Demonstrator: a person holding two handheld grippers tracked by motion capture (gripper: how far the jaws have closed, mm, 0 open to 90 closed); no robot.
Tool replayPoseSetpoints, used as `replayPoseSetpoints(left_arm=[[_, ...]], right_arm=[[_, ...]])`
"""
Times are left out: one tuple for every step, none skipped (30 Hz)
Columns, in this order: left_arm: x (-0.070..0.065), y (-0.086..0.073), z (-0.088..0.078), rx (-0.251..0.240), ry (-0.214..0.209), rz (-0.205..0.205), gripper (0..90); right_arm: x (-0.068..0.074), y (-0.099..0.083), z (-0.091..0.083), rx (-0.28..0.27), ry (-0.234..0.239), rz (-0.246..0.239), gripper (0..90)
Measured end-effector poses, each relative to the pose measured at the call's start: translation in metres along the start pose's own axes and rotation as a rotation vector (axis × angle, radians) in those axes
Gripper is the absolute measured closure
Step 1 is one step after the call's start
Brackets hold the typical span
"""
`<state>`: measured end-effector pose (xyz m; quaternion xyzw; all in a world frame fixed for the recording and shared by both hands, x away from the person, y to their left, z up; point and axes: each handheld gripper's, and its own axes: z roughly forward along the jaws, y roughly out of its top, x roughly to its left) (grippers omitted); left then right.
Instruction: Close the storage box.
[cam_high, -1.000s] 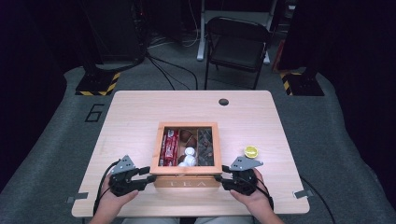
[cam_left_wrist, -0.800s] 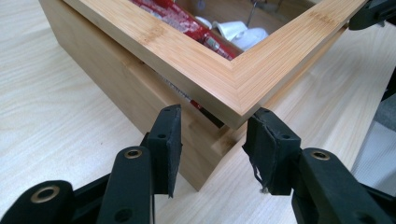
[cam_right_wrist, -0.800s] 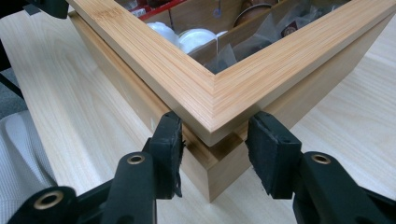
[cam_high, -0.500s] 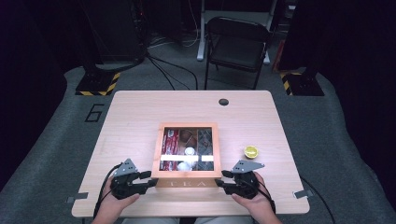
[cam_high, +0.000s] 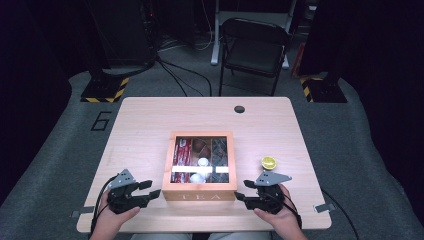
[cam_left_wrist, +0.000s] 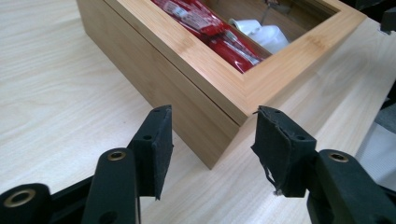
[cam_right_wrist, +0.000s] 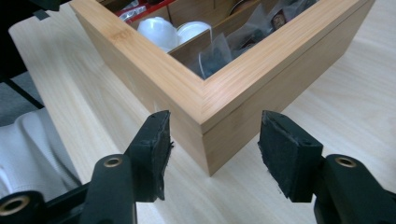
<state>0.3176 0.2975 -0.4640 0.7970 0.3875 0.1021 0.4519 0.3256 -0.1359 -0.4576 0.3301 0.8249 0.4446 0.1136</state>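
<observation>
The wooden tea box (cam_high: 200, 192) sits mid-table, toward the near edge, lid closed, red packets (cam_high: 180, 152) and white cups (cam_high: 202, 162) showing through its window. Left gripper (cam_high: 150, 189) faces the box's near left corner, jaws apart, holding nothing. Right gripper (cam_high: 244, 191) faces its near right corner, likewise spread. A yellow lid (cam_high: 269, 162) lies just right of the box

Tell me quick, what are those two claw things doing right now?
Left gripper: open, holding nothing, jaws facing a corner of the tea box.
Right gripper: open, holding nothing, at another corner.
</observation>
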Motion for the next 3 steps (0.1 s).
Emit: replayPoseSetpoints(left_arm=[[-0.0009,-0.0007,0.0022,0.0,-0.003,0.002,45.6],[-0.0018,-0.0012,0.0046,0.015,-0.008,0.014,45.6],[-0.0033,-0.0015,0.0076,0.034,-0.01,0.032,45.9]], right_arm=[[0.0001,-0.0022,0.0021,0.007,0.011,0.007,42.3],[0.0008,-0.0033,0.0043,0.012,0.01,0.004,42.3],[0.0022,-0.0044,0.0077,0.023,0.013,-0.012,42.3]])
